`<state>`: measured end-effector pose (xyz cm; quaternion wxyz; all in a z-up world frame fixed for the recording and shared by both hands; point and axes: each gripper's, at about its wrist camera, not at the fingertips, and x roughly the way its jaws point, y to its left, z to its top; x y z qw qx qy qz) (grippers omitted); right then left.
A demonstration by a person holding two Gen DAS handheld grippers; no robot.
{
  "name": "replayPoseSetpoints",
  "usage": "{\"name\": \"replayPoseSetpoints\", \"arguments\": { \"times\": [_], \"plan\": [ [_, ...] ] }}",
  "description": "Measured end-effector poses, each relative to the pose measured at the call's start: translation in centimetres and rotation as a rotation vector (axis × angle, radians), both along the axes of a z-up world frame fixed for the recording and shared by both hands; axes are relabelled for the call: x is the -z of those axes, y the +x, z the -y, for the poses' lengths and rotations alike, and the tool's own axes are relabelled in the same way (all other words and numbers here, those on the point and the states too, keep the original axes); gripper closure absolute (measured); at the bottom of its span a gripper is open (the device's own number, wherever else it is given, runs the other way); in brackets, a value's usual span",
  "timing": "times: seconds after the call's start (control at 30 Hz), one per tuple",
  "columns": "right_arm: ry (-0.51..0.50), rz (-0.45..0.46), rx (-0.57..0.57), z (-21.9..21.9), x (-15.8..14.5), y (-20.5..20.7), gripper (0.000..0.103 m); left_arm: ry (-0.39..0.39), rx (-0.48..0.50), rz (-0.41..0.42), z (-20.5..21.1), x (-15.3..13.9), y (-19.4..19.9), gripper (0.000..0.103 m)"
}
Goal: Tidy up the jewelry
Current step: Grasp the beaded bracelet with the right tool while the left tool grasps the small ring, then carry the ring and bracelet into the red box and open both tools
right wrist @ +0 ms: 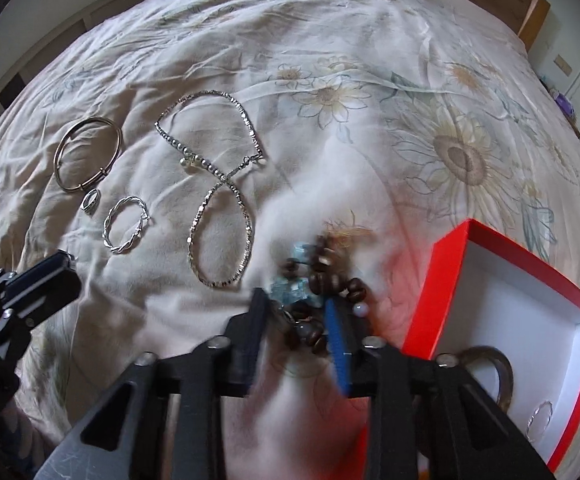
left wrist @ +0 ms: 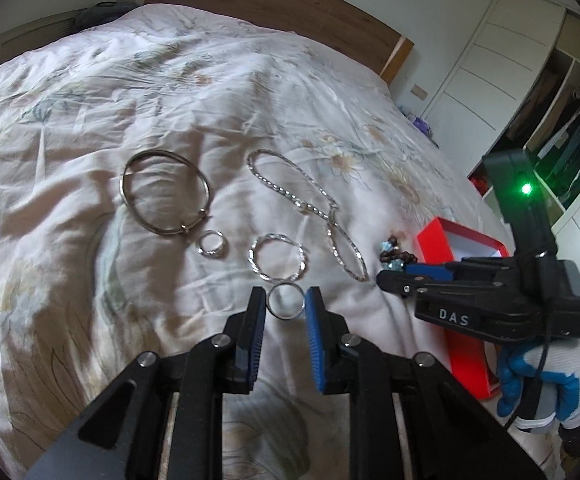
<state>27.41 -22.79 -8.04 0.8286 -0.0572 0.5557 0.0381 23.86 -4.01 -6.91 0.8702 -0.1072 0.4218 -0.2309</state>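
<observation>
Smooth round metal ring (left wrist: 285,302), twisted bangle (left wrist: 277,258)

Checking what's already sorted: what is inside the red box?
The red box holds a thin silver ring and a dark curved bangle on its white lining. The right hand-held gripper hides the near corner.

On the bedspread (left wrist: 89,128) are lying two bangles, one plain (left wrist: 165,192) and one twisted (left wrist: 277,258), one silver chain (left wrist: 310,208), two small rings (left wrist: 211,244) (left wrist: 286,302), and one wooden bead bracelet (right wrist: 322,280). One red box (right wrist: 530,300) is standing beside.
</observation>
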Motion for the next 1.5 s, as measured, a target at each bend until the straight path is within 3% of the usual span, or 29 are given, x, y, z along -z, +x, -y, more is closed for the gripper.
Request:
{"name": "replayPoseSetpoints", "arguments": {
  "times": [0.03, 0.3, 0.5, 0.6, 1.03, 1.23, 1.5],
  "plan": [
    [0.002, 0.002, -0.005, -0.1, 0.0, -0.1, 0.086, -0.011, -0.001, -0.004, -0.2, 0.0, 0.0, 0.084],
    [0.103, 0.071, -0.018, -0.2, -1.7, -2.6, 0.086, -0.017, -0.017, 0.018, -0.6, -1.1, -0.5, 0.084],
    [0.230, 0.135, -0.016, -0.4, -4.6, -5.9, 0.086, -0.010, -0.038, 0.025, -0.9, -2.5, -1.6, 0.084],
    [0.297, 0.155, -0.021, -0.4, -6.1, -7.5, 0.086, -0.013, -0.062, 0.011, -1.8, -3.2, -2.9, 0.084],
    [0.401, 0.244, -0.003, 1.4, -11.5, -15.2, 0.086, 0.051, -0.086, 0.026, -3.3, -7.8, -9.7, 0.084],
    [0.419, 0.327, 0.036, 4.4, -14.4, -18.5, 0.086, 0.054, -0.039, 0.029, -1.2, -9.8, -12.1, 0.084],
    [0.426, 0.400, 0.156, 11.2, -15.6, -21.0, 0.086, 0.098, 0.107, 0.045, 6.6, -11.2, -13.1, 0.084]
  ]
}}
